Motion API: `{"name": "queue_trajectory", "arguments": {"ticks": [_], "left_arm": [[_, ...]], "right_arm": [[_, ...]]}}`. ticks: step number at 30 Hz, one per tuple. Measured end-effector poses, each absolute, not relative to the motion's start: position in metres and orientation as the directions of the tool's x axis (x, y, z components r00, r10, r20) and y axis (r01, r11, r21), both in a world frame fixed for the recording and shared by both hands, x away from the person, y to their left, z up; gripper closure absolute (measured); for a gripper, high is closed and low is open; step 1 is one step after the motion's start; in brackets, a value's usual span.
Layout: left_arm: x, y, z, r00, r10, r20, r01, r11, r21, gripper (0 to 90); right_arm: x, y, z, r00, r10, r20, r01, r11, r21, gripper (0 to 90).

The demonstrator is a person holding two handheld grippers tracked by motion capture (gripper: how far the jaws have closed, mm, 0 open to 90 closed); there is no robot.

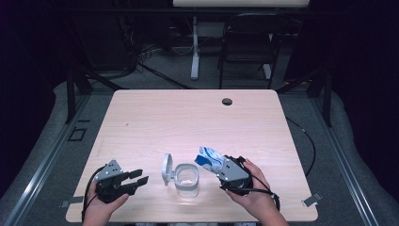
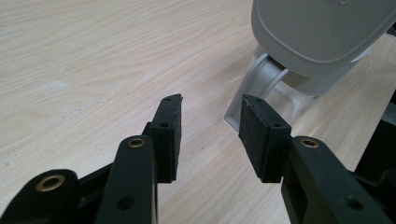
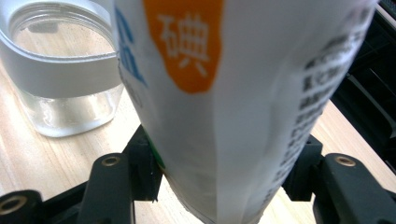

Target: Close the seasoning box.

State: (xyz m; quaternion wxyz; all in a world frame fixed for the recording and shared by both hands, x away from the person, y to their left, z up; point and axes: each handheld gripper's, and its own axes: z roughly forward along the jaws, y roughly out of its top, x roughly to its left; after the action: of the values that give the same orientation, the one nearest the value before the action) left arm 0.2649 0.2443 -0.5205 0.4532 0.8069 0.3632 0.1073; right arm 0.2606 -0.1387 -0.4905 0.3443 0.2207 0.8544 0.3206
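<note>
A clear container (image 1: pixel 187 180) with a grey rim stands near the table's front edge, its grey hinged lid (image 1: pixel 167 167) flipped up on its left side. My right gripper (image 1: pixel 221 165) is shut on a white and blue pouch (image 1: pixel 210 158), which tilts up and left toward the container. In the right gripper view the pouch (image 3: pixel 233 93) sits between both jaws, with the container (image 3: pixel 60 70) behind it at the left. My left gripper (image 1: pixel 139 177) rests open on the table left of the container, nothing between its pads (image 2: pixel 170 130). The lid (image 2: pixel 322 32) and hinge show just ahead of it.
The light wooden table (image 1: pixel 188 122) has a dark cable hole (image 1: pixel 227 101) near its far edge. A black chair (image 1: pixel 247 42) and a white desk leg (image 1: pixel 195 47) stand beyond the table. A cable (image 1: pixel 306 141) trails off the right side.
</note>
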Motion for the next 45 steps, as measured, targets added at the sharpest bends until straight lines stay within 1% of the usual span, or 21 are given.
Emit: {"name": "queue_trajectory", "arguments": {"ticks": [5, 13, 16, 22, 24, 29, 35, 41, 44, 45], "left_arm": [[0.265, 0.244, -0.521, 0.713, 0.684, -0.155, 0.489, -0.326, 0.809, 59.5], [0.265, 0.244, -0.521, 0.714, 0.681, -0.162, 0.491, -0.323, 0.809, 59.6], [0.265, 0.245, -0.521, 0.713, 0.683, -0.162, 0.488, -0.317, 0.813, 59.6], [0.265, 0.245, -0.522, 0.713, 0.683, -0.16, 0.488, -0.319, 0.812, 59.6], [0.265, 0.245, -0.522, 0.713, 0.683, -0.161, 0.488, -0.318, 0.813, 59.6], [0.266, 0.245, -0.522, 0.711, 0.684, -0.161, 0.49, -0.318, 0.811, 59.6], [0.266, 0.246, -0.522, 0.713, 0.682, -0.162, 0.489, -0.318, 0.813, 59.3], [0.266, 0.246, -0.522, 0.711, 0.684, -0.163, 0.492, -0.317, 0.811, 59.3], [0.266, 0.246, -0.523, 0.71, 0.685, -0.163, 0.492, -0.318, 0.811, 59.4], [0.266, 0.246, -0.522, 0.71, 0.685, -0.162, 0.492, -0.318, 0.811, 59.4]], "right_arm": [[0.262, -0.139, -0.49, -0.661, 0.598, -0.453, 0.158, 0.701, 0.696, 42.5], [0.262, -0.136, -0.49, -0.68, 0.563, -0.47, 0.153, 0.735, 0.66, 42.5], [0.262, -0.135, -0.49, -0.683, 0.559, -0.47, 0.148, 0.736, 0.661, 42.5], [0.264, -0.133, -0.49, -0.694, 0.539, -0.477, 0.159, 0.761, 0.629, 42.5], [0.265, -0.133, -0.489, -0.706, 0.517, -0.485, 0.159, 0.783, 0.602, 42.6], [0.265, -0.132, -0.491, -0.706, 0.502, -0.499, 0.148, 0.794, 0.59, 42.6], [0.265, -0.129, -0.49, -0.706, 0.477, -0.523, 0.148, 0.822, 0.55, 42.6], [0.264, -0.127, -0.492, -0.705, 0.47, -0.532, 0.139, 0.827, 0.545, 42.6], [0.264, -0.126, -0.491, -0.707, 0.449, -0.546, 0.139, 0.845, 0.516, 42.6], [0.264, -0.126, -0.492, -0.706, 0.458, -0.54, 0.136, 0.837, 0.531, 42.6]]}}
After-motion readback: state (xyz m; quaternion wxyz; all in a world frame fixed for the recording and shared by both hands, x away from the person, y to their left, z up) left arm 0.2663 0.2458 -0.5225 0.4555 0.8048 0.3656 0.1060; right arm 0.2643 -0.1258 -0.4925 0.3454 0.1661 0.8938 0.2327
